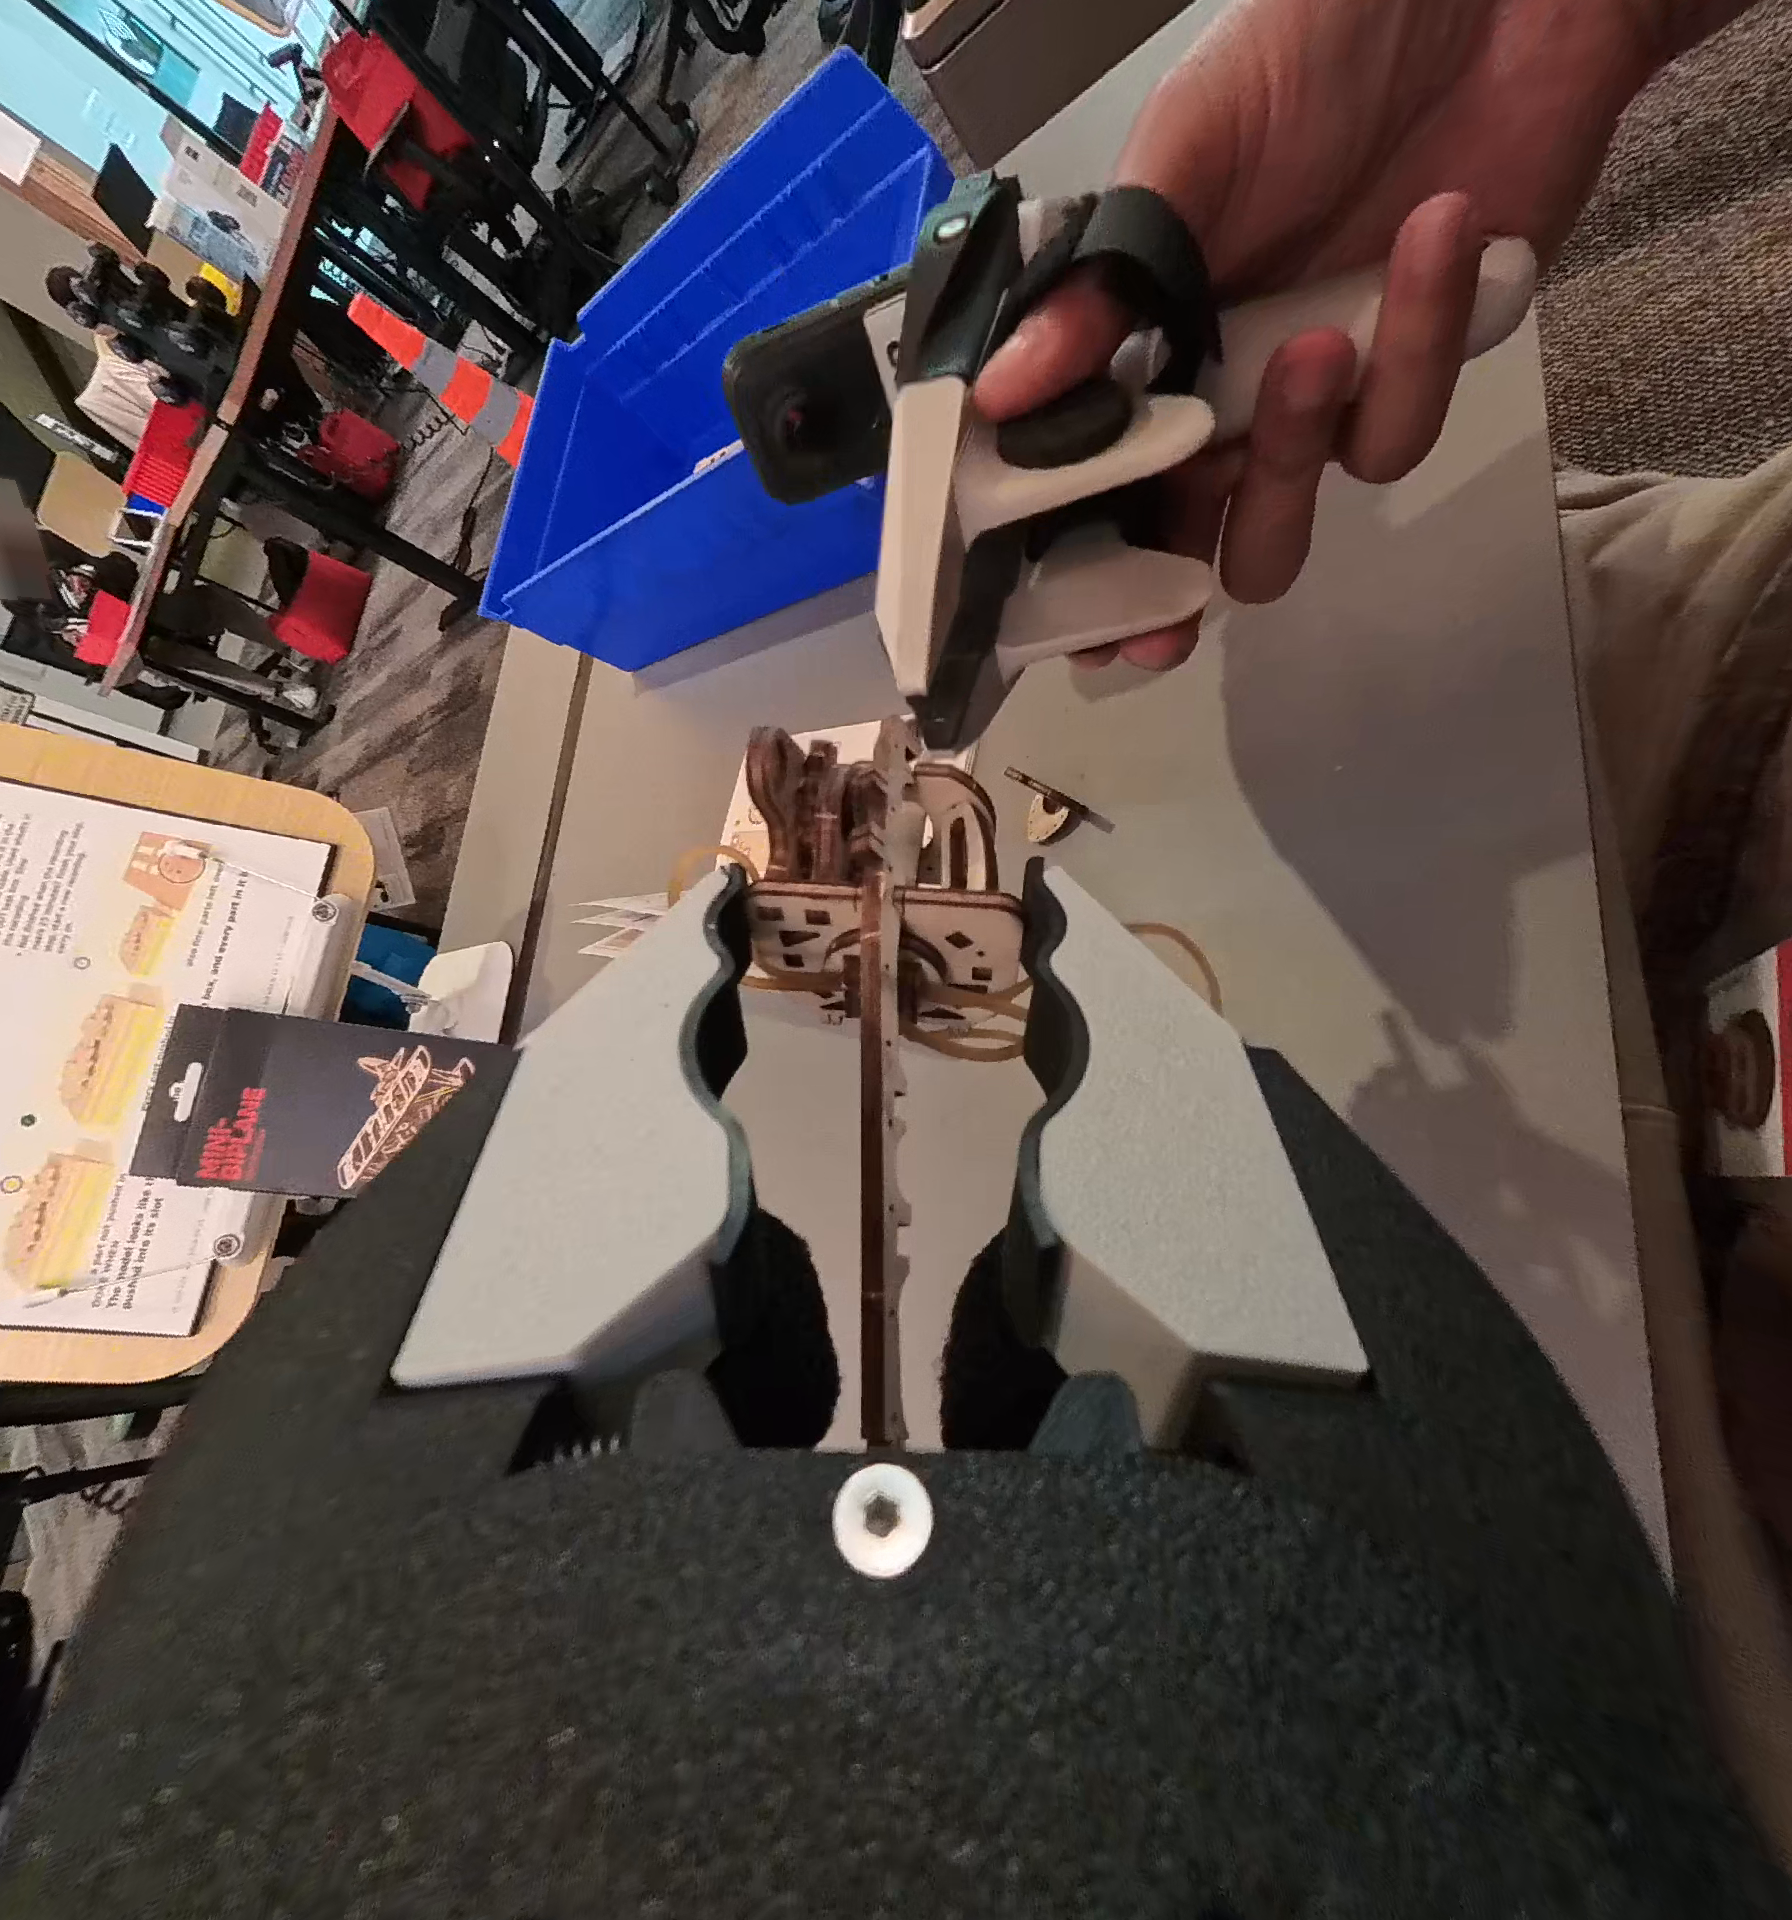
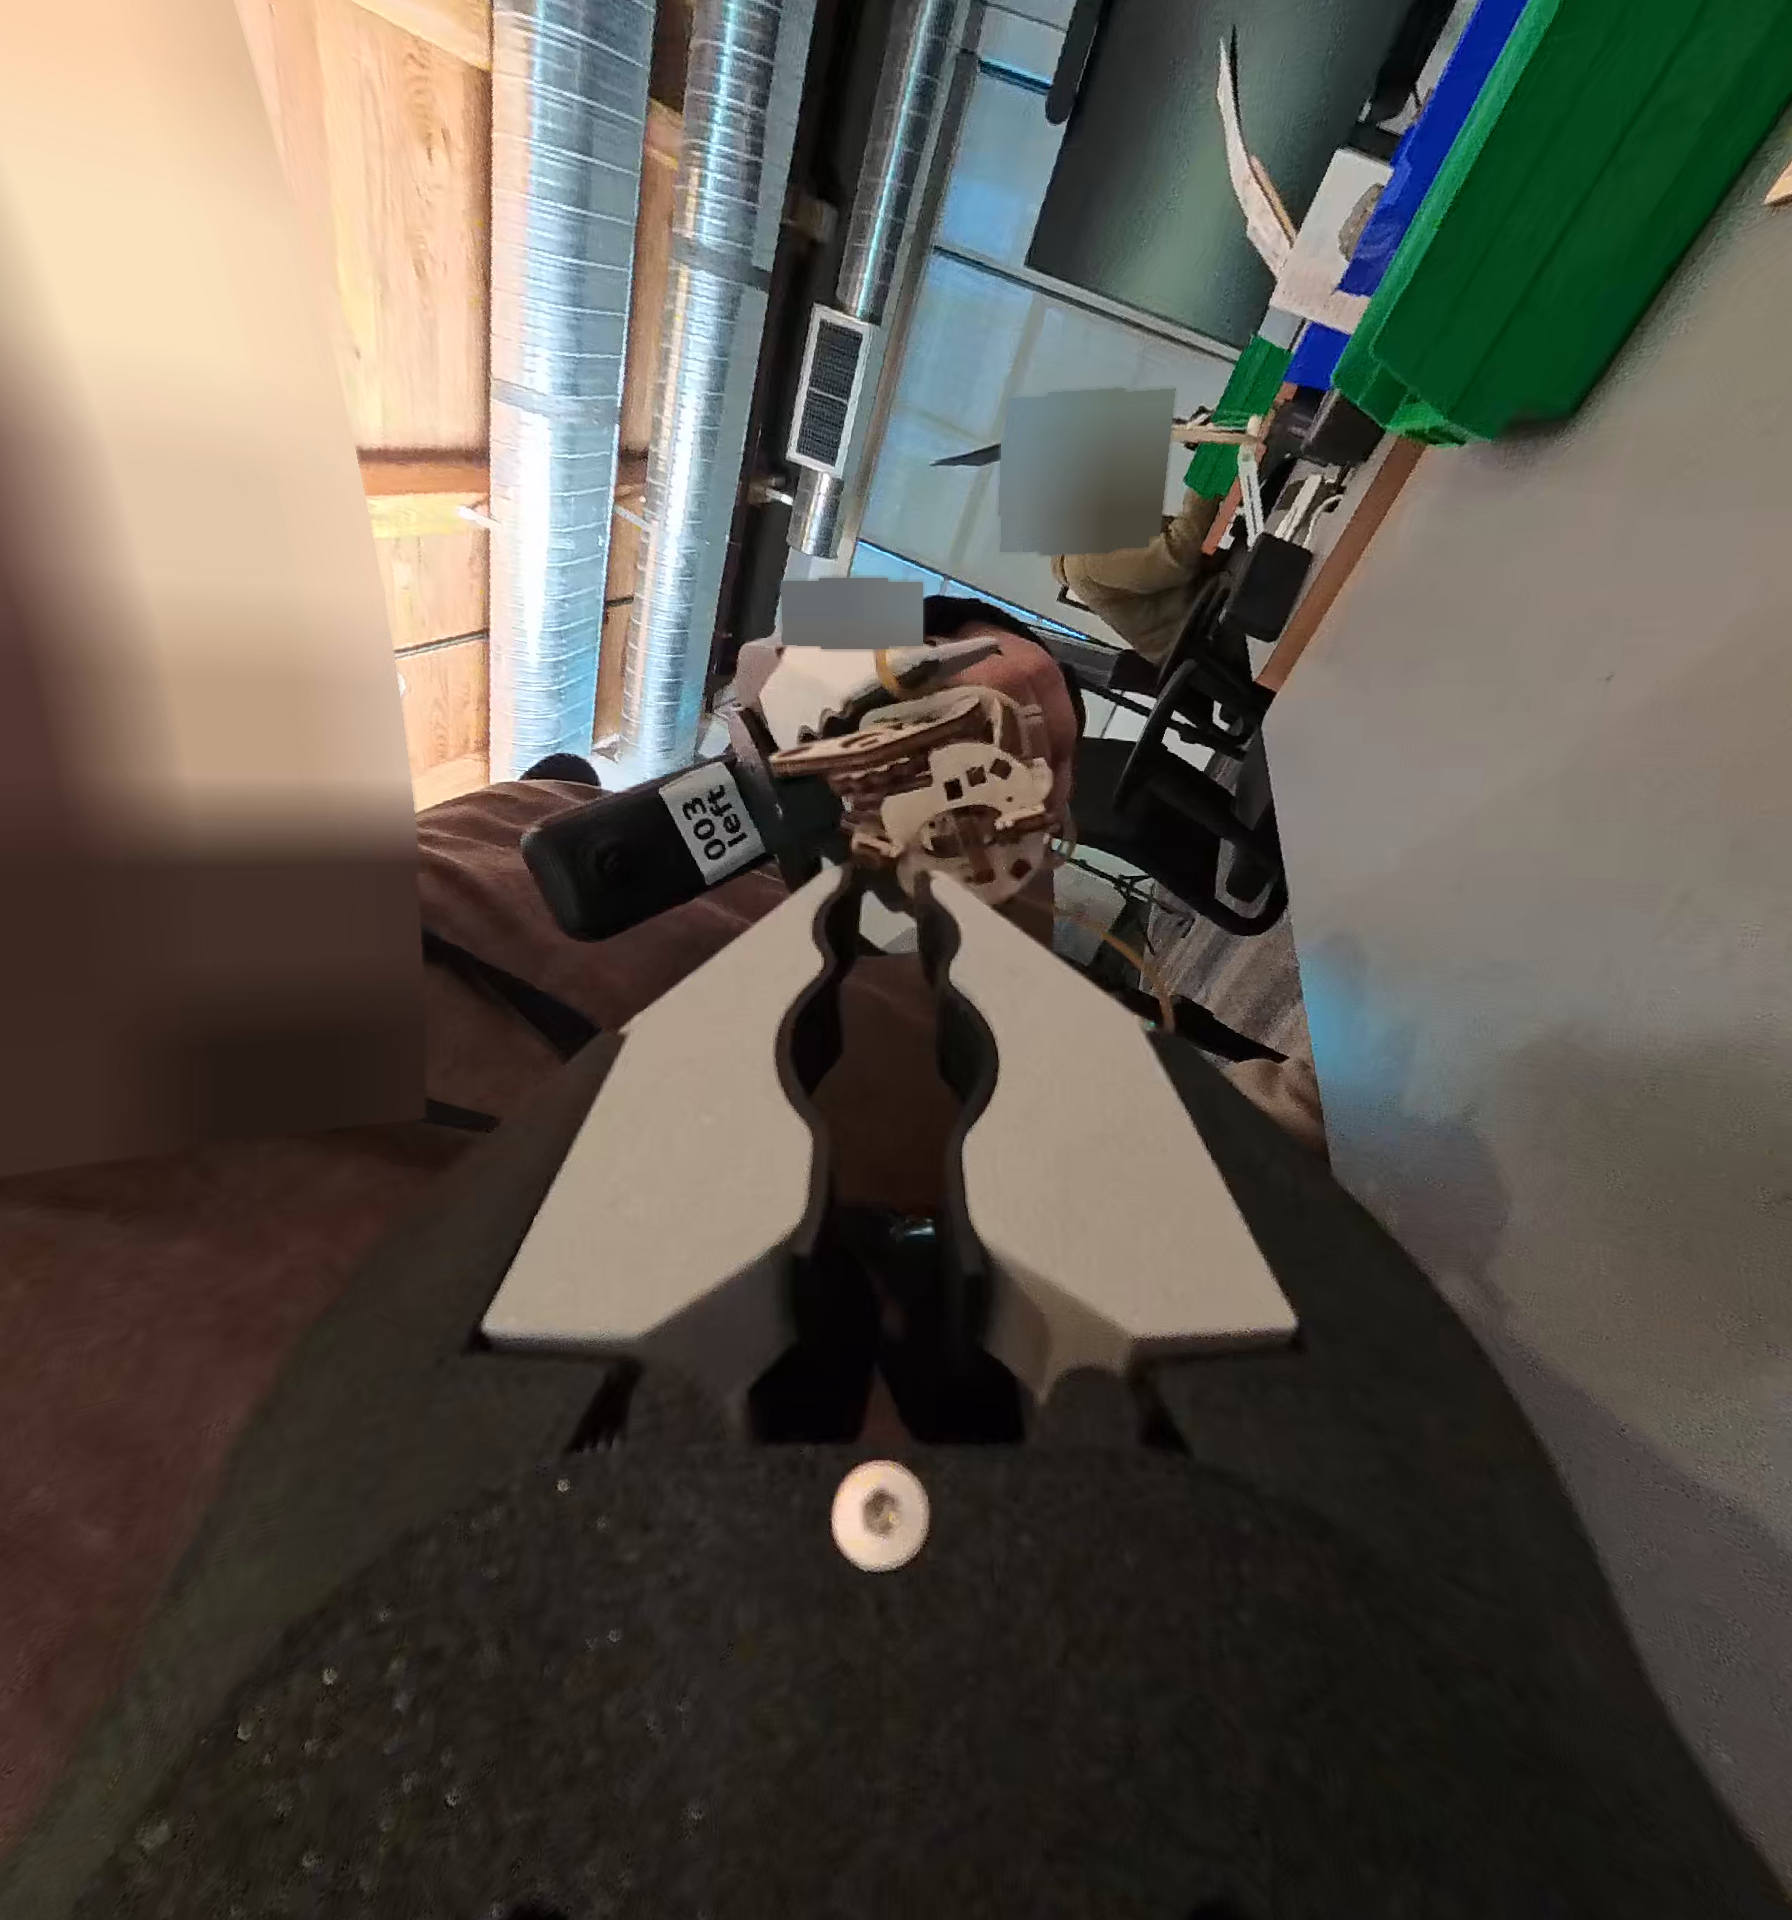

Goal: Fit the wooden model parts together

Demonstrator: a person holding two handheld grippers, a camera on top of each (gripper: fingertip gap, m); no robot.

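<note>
Looks mostly built already: the wooden model (image 1: 876,914) sits mid-table just past the left gripper (image 1: 884,914), fingers spread around it, while the right gripper (image 1: 939,727) pinches a toothed strip (image 1: 897,774) at its far top, not seated yet I'd guess.

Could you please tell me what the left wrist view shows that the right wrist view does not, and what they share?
Only the left wrist view shows the blue plastic bin, the printed instruction sheet, the black hang-tag card, a thin wooden strip running between the left gripper fingers, and tan rubber bands on the grey table.

Only the right wrist view shows silver ceiling ducts, a green plastic bin and the left gripper's black camera.

Both show the laser-cut wooden model and the right gripper at it.
</note>
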